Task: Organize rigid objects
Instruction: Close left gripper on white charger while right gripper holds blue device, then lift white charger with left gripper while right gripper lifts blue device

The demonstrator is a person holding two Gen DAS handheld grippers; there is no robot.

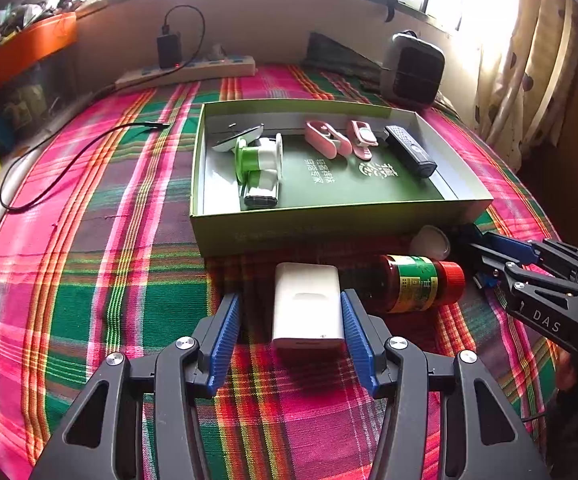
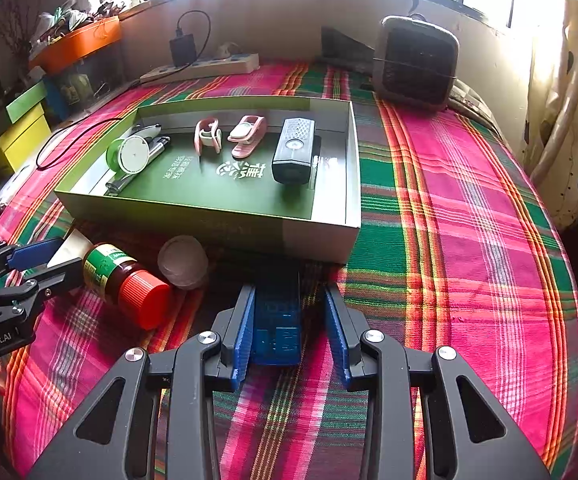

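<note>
"Tongs on what rn?"

"L tongs [image 1: 289,298] stand wide, straddling the white rectangular plastic case [image 1: 307,304]. It lies flat on the pink-and-green plaid cloth [image 1: 129,280], just in front of the shallow green cardboard box [image 1: 329,232]. One pad looks to be at its side and the other has a gap, so no squeeze yet."

"And the R?"

"R tongs [image 2: 289,288] are narrower, around the small translucent blue plastic block [image 2: 277,328]. That's on the cloth too, near the box's front wall. There's a gap on one side, so nothing is gripped."

"Why both low and pointing at the box?"

"Lined up lengthwise w/ each item, I reckon, so the pads close on the long flat sides and the lift goes straight fwd over the wall."

"What's in the box?"

"Black remote-like stick [image 1: 409,150], two pink clips [image 1: 327,140] and a green-and-white reel [image 1: 259,156], all in a row along the back. The front half is bare, prob. room for these two."

"Leftovers?"

"Dark glass jar with a red screw cap [image 1: 413,288], on its side btw the tongs, plus a pale round lid [image 1: 429,242] beside it. The jar may roll if bumped."
</note>
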